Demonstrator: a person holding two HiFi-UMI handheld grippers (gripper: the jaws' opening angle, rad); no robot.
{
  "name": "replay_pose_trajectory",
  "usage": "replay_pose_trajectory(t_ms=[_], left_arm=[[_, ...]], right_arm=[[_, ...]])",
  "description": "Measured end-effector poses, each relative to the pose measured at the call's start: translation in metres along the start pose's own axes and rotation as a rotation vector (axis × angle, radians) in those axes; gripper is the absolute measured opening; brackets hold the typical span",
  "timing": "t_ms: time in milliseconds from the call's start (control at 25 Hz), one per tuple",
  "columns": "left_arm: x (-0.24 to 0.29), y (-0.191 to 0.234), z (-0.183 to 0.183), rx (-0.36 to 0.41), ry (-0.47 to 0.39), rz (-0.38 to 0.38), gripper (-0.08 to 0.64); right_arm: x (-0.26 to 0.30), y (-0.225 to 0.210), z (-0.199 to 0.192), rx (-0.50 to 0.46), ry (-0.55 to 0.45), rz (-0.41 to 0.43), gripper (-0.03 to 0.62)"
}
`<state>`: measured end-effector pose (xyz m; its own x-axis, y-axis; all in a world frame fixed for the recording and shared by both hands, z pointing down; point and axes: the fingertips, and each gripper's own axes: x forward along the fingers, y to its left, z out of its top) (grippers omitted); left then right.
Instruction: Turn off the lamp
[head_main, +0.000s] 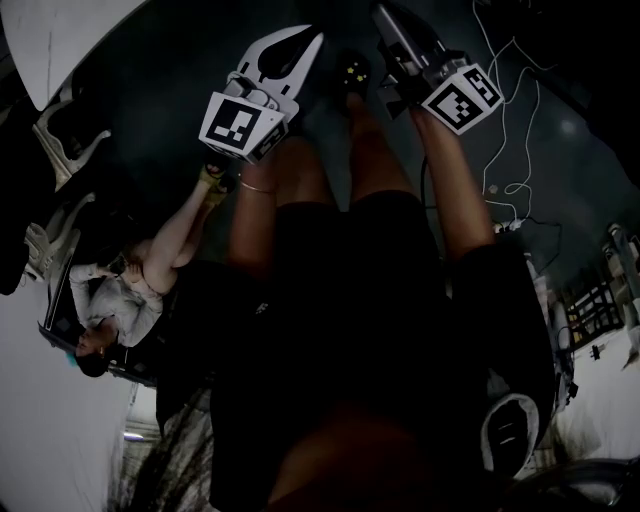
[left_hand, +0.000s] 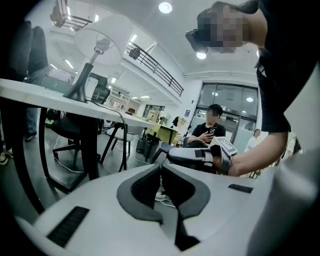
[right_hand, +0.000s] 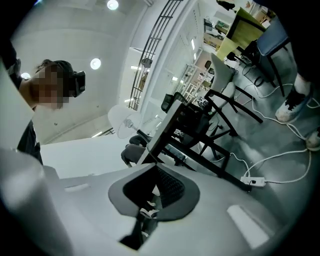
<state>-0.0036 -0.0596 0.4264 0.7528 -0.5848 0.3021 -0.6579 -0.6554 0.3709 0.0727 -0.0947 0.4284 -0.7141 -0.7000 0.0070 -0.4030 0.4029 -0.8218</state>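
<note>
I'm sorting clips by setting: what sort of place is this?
Probably an open-plan office or lab. A long desk carries the lamp, an office chair sits under the desk, and glass-walled rooms line the back.

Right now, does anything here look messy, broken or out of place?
Nothing looks spilled or broken. The only untidy bit is a white cable trailing loose across the floor to a power strip; the lamp stands upright on its table.

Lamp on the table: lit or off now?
Likely off: the lamp shows no glow around its bulb in the left gripper view.
</note>
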Motion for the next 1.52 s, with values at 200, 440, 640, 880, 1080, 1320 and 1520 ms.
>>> replay_pose_trajectory(t_ms=[200,440,640,880,1080,1320,1520], left_arm=[[-0.006,-0.004,0.023,0.024,-0.035,-0.003,0.017],[-0.009,-0.010,0.048,0.031,-0.038,0.002,0.017],[-0.016,-0.013,0.073,0.048,-0.042,0.015,0.017],[-0.025,-0.025,0.099,0.072,-0.068,0.022,0.018],[-0.033,-0.036,0.114,0.073,-0.093,0.028,0.018],[-0.035,-0.045,0.127,0.087,-0.113,0.035,0.017],[-0.042,-0.046,0.140,0.089,-0.141,0.055,0.017]], right_arm=[[-0.001,0.020,0.014,-0.027,0.007,0.011,0.000],[-0.002,0.039,0.025,-0.039,0.022,0.018,0.000],[0.005,0.064,0.032,-0.068,0.041,0.039,0.000],[0.006,0.099,0.059,-0.154,-0.024,0.093,0.000],[0.005,0.121,0.070,-0.155,-0.031,0.126,0.000],[-0.002,0.142,0.076,-0.185,-0.024,0.164,0.000],[-0.005,0.156,0.077,-0.210,-0.010,0.178,0.000]])
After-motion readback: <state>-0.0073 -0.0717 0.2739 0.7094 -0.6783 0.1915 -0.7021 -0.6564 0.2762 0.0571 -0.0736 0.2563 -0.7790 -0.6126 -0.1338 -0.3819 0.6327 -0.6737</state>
